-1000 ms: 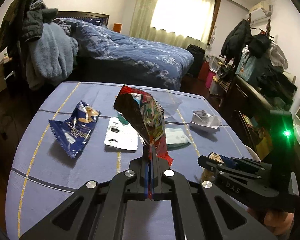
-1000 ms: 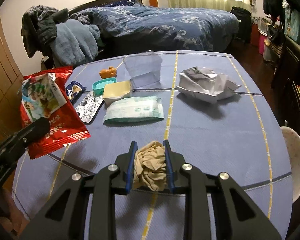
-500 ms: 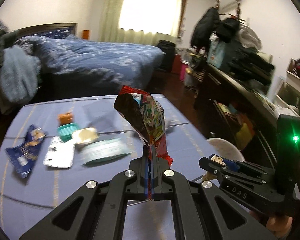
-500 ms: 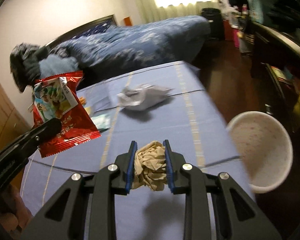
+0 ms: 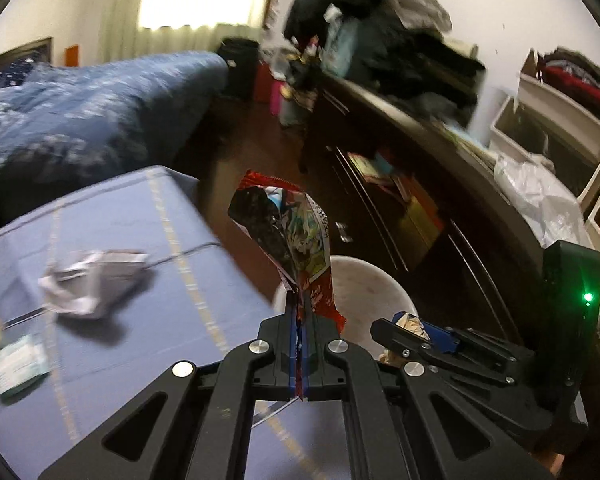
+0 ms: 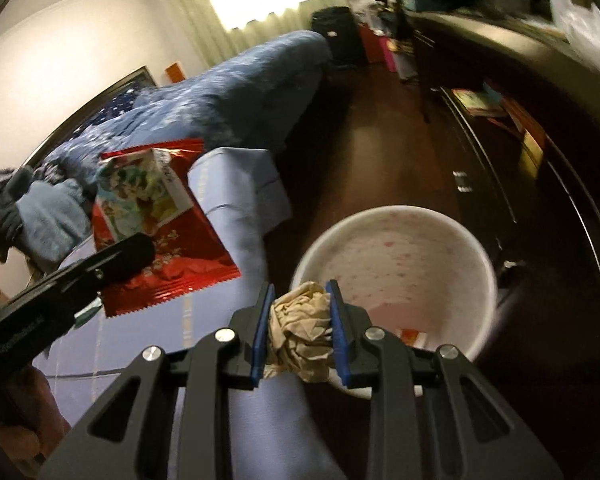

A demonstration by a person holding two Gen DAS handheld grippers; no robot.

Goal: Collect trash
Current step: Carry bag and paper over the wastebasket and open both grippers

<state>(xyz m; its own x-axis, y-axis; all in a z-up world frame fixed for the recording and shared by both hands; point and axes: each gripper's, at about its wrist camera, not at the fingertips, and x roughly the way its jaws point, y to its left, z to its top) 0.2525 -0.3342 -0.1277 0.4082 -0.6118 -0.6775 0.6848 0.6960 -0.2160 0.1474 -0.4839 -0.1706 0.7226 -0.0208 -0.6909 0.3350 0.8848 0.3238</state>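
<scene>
Bedroom floor and the white bin (image 6: 396,280) now fill your view where the blue table (image 5: 112,240) did, so both loads are nearly at drop-off. Your left gripper (image 5: 299,344) clamps the red snack wrapper (image 5: 296,240), long axis upright above its jaws. Your right gripper (image 6: 300,332) pinches the crumpled tissue (image 6: 300,336) at the bin's near rim.

Right tongs (image 6: 299,330) clamping crumpled tissue (image 6: 300,336) over white bin (image 6: 396,276), red wrapper (image 6: 160,220) held at left

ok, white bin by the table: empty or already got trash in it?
Not empty, nearly. The white bin shows mostly bare inner wall, with a small red-and-white scrap at the bottom. The right gripper hides part of the floor.
</scene>
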